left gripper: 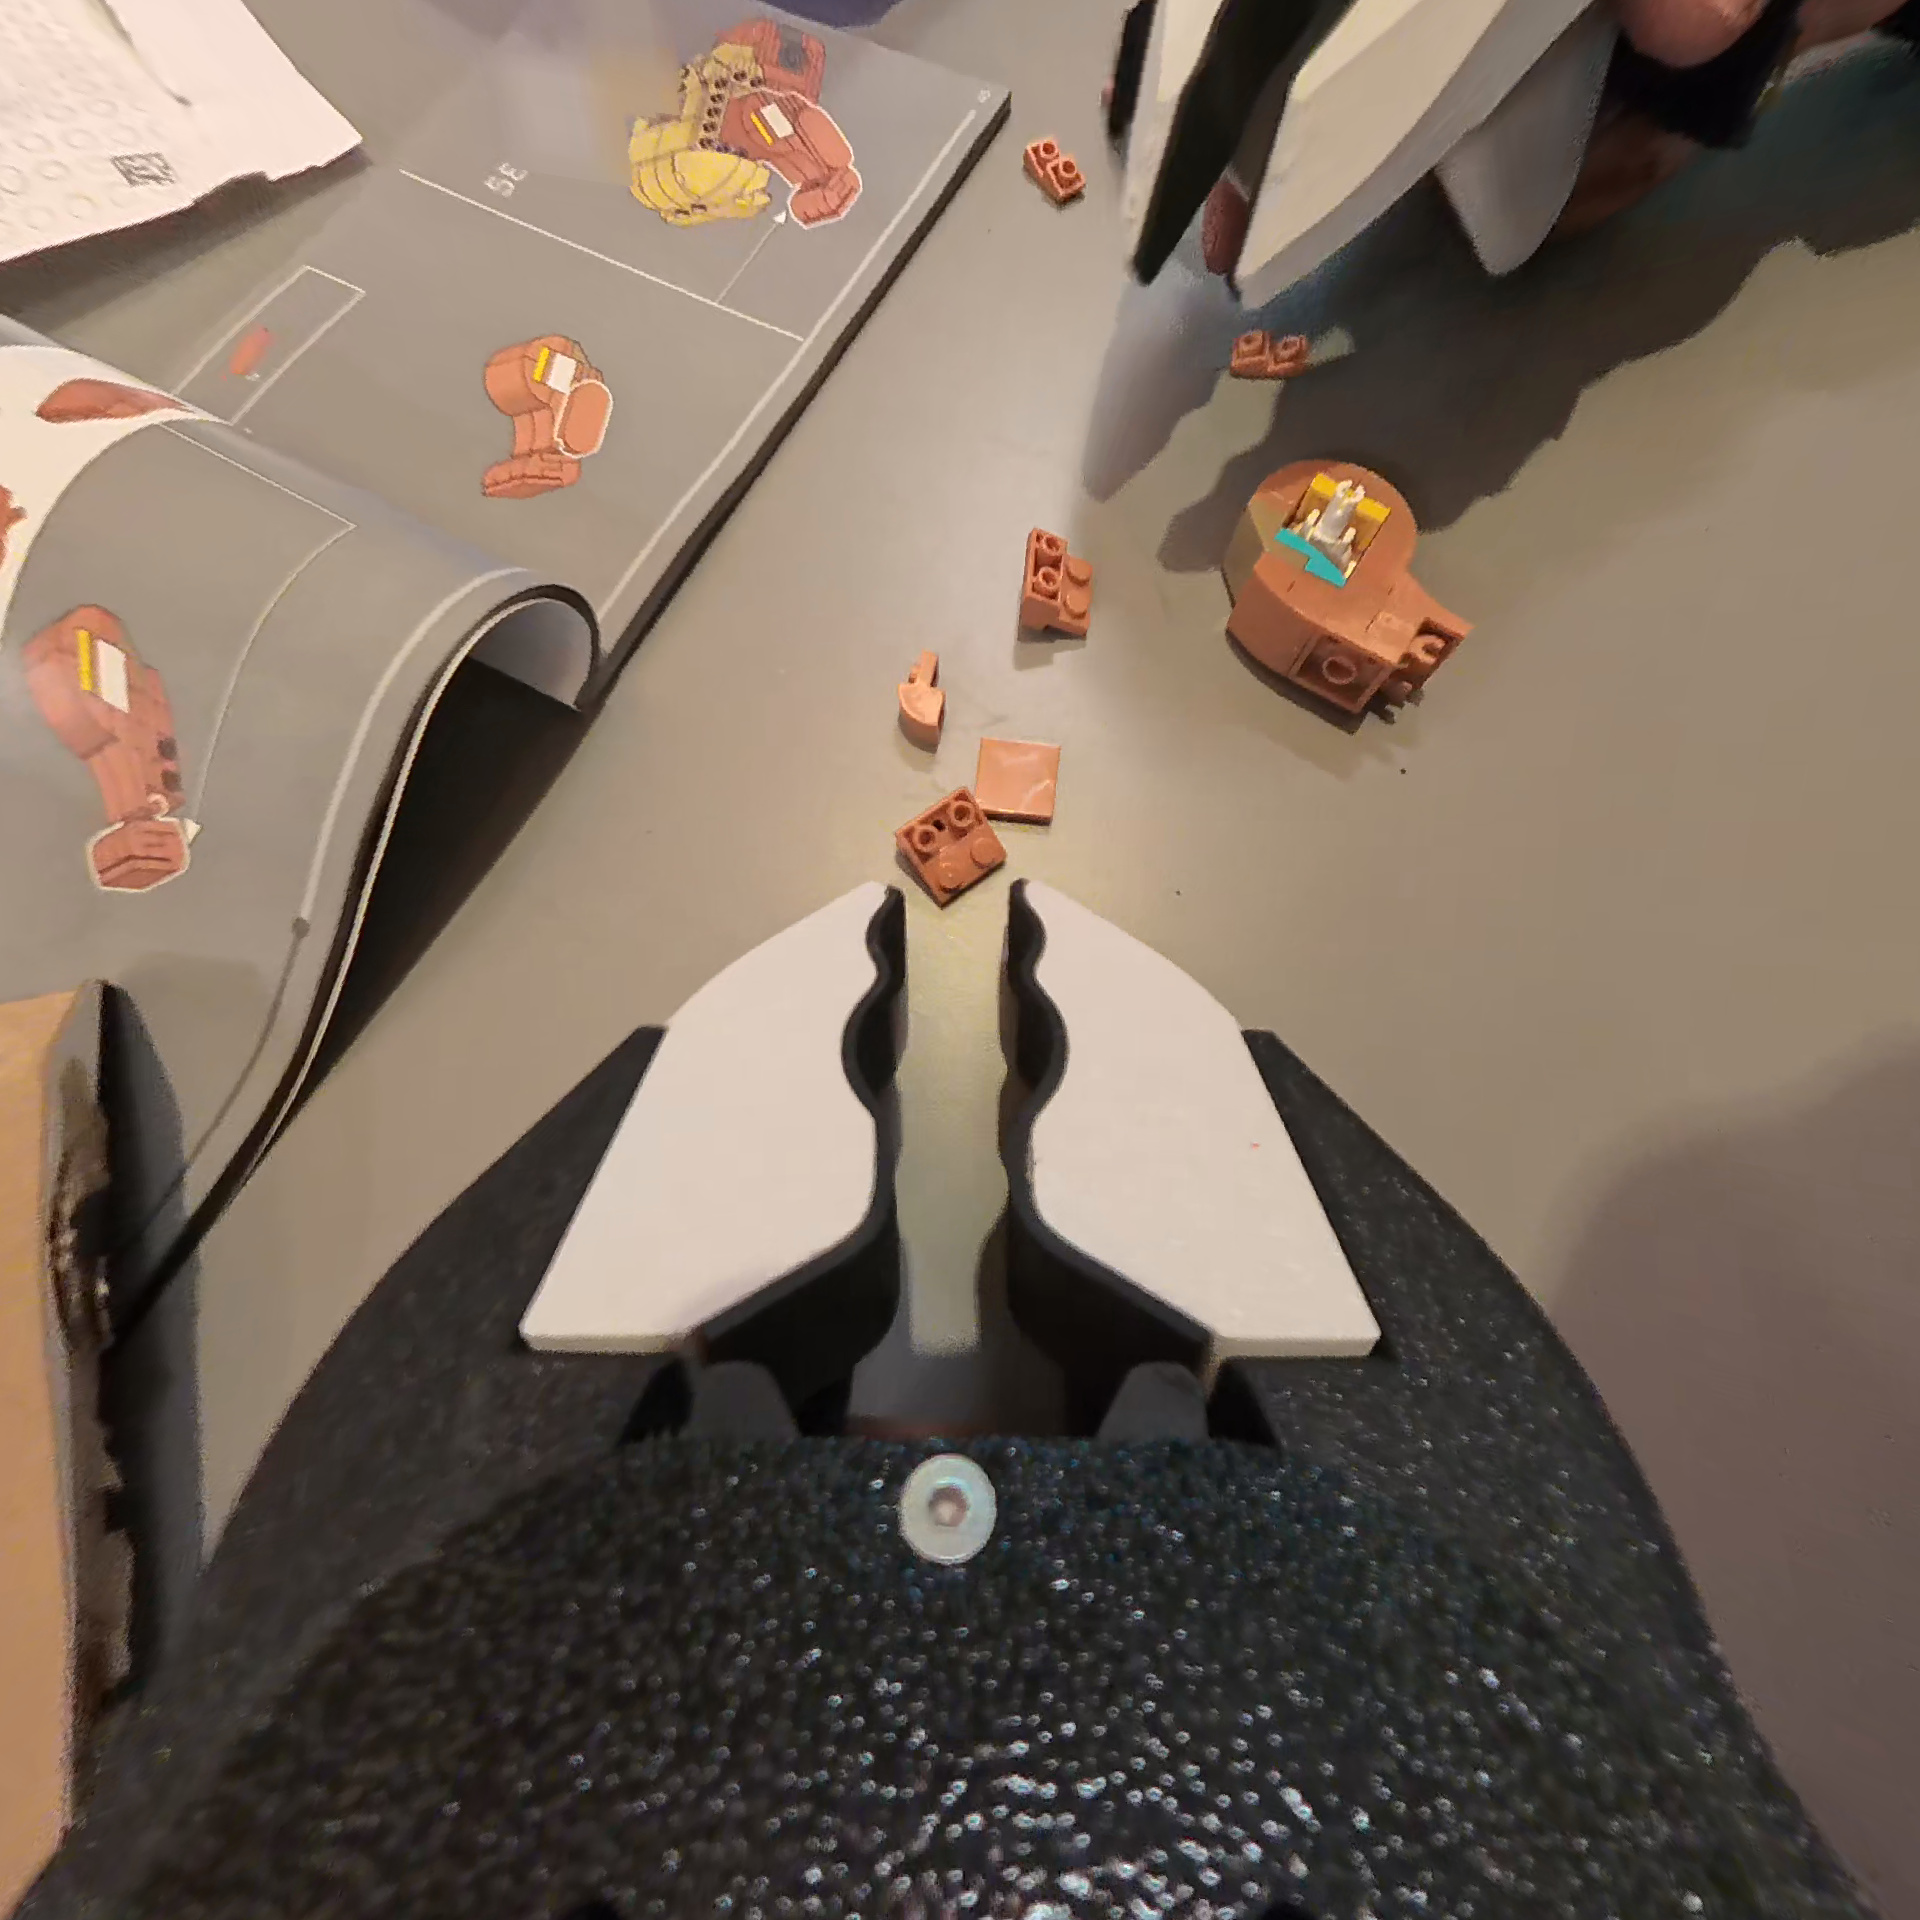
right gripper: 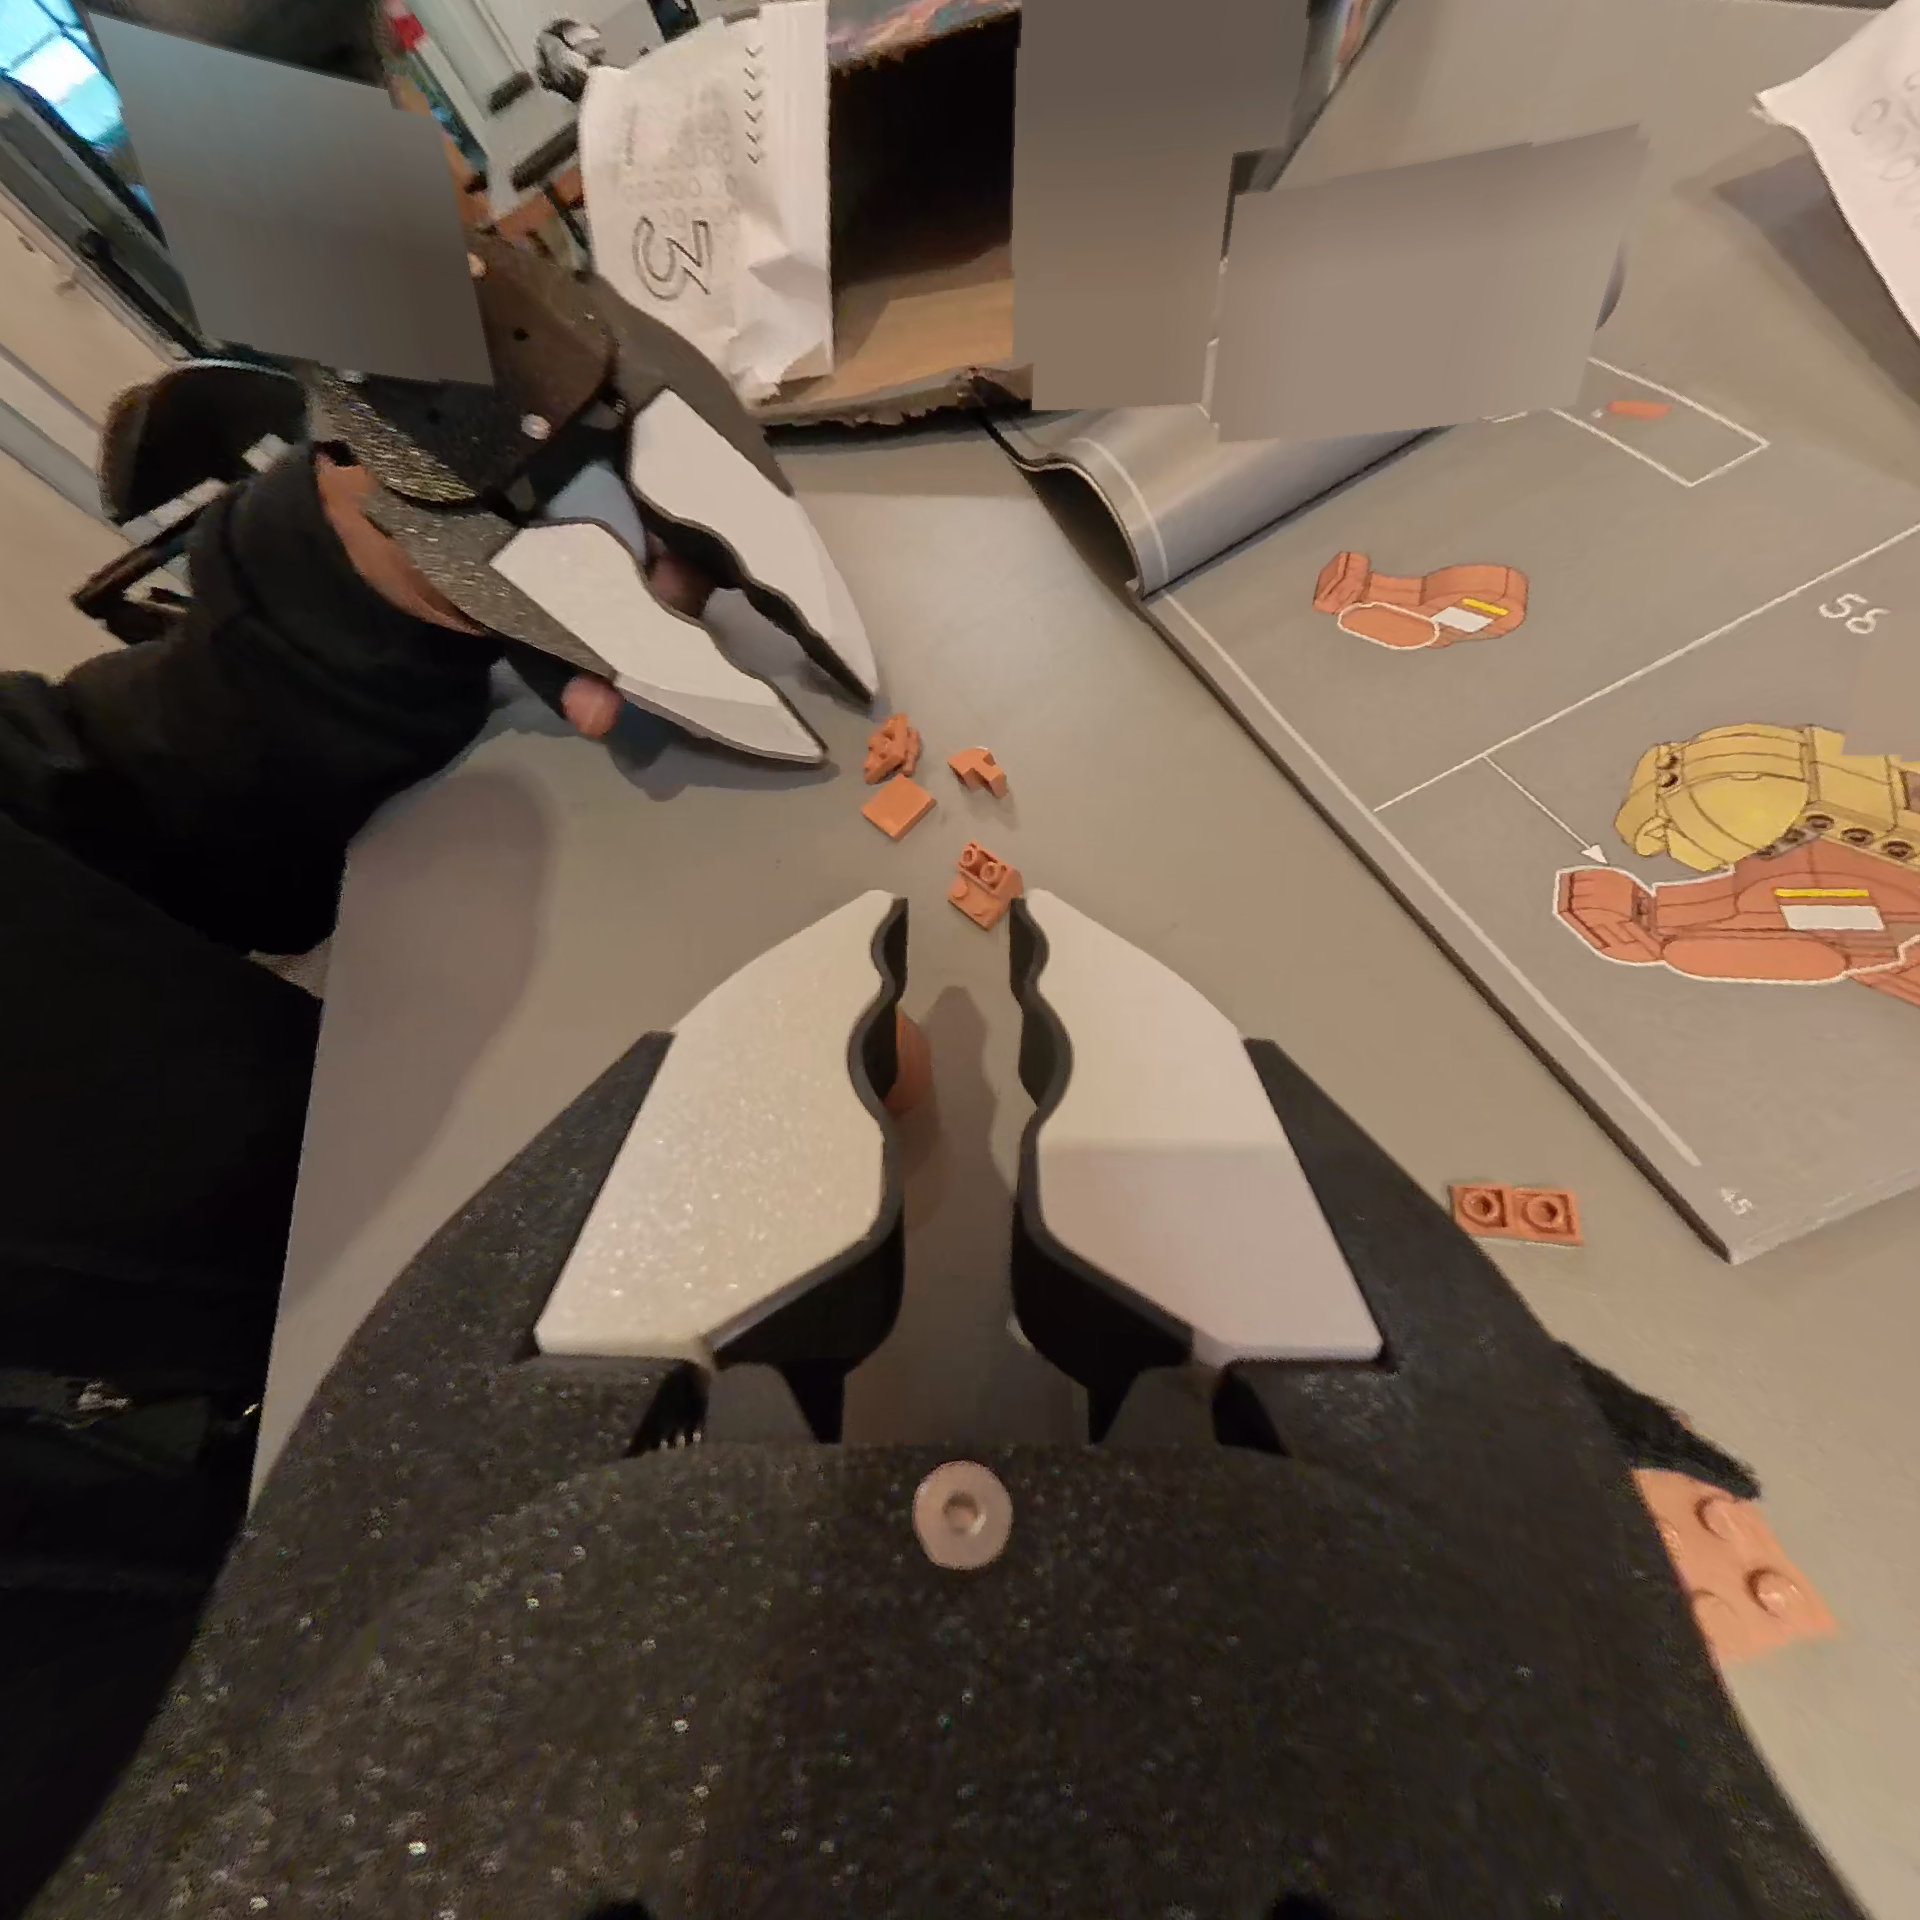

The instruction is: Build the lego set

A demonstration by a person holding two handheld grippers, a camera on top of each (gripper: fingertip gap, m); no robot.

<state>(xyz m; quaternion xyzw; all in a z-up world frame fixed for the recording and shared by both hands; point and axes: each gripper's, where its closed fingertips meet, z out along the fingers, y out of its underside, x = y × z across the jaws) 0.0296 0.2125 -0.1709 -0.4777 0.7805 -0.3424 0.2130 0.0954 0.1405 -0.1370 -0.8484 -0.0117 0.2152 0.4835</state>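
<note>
In the left wrist view, the left gripper (left gripper: 956,899) hovers low over the grey table (left gripper: 1455,1039). Its fingers are slightly parted and empty, a gap that seems matched to the small brown studded brick (left gripper: 951,844) lying tilted just beyond the tips, mid-table. An open instruction booklet (left gripper: 520,312) lies flat toward the table's left side, likely for reference.

In the right wrist view, the right gripper (right gripper: 956,914) is also narrowly parted. A brown piece (right gripper: 902,1070) shows against its left finger, but whether it is pinched cannot be told. A sloped brown brick (right gripper: 985,883) sits just ahead.
</note>
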